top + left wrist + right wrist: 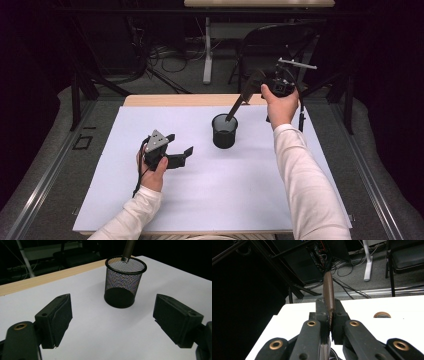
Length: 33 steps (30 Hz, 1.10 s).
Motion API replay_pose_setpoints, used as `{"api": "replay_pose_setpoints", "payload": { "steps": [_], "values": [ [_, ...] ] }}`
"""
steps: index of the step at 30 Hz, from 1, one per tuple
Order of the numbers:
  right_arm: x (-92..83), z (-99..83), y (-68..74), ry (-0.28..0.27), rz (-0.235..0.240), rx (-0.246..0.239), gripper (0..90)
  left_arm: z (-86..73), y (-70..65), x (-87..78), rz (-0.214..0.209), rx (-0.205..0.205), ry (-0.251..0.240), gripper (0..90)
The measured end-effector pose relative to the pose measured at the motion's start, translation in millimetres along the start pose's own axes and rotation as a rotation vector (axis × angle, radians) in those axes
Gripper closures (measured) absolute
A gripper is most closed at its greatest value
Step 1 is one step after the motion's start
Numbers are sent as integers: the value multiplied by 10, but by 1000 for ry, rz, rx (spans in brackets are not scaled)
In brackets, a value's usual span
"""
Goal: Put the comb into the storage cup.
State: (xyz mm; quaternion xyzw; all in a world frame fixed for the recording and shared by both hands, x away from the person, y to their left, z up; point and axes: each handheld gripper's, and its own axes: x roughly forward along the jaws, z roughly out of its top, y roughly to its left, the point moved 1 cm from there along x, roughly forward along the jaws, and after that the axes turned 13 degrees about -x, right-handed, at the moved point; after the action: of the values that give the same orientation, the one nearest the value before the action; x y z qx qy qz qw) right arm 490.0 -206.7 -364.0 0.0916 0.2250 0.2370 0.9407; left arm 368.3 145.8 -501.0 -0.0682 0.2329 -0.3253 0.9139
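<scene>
Dark surroundings are swallowing most detail behind the white-covered table [210,195]. The right claw [248,91] is clenching a slim brown pen [328,293], whose tip is dipping into the black mesh cup [224,131], hidden behind the mesh. The left claw [176,150] is resting released nearby.

The mesh cup [224,131] stands upright on the tabletop [240,185], a little right of centre and toward the far edge. The left tongs [176,150] rest low on the tabletop, left of the cup and nearer the person, well apart from it (their jaws point toward the cup, with bare tabletop between them). The right tongs [252,82] hang above and behind the cup, off to its right, past the far edge. The rod [234,109] slants down from them, its lower end inside the cup's rim.
</scene>
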Motion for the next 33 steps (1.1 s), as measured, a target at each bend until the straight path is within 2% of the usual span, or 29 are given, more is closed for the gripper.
{"api": "replay_pose_setpoints", "payload": {
  "steps": [10, 33],
  "values": [
    [76, -30, 14, 17, -13, -4, 870, -1, -1, 1, 0, 1, -1, 161],
    [271, -164, 109, 61, -2, -15, 871, 1, 3, -5, -3, 0, -2, 161]
  ]
}}
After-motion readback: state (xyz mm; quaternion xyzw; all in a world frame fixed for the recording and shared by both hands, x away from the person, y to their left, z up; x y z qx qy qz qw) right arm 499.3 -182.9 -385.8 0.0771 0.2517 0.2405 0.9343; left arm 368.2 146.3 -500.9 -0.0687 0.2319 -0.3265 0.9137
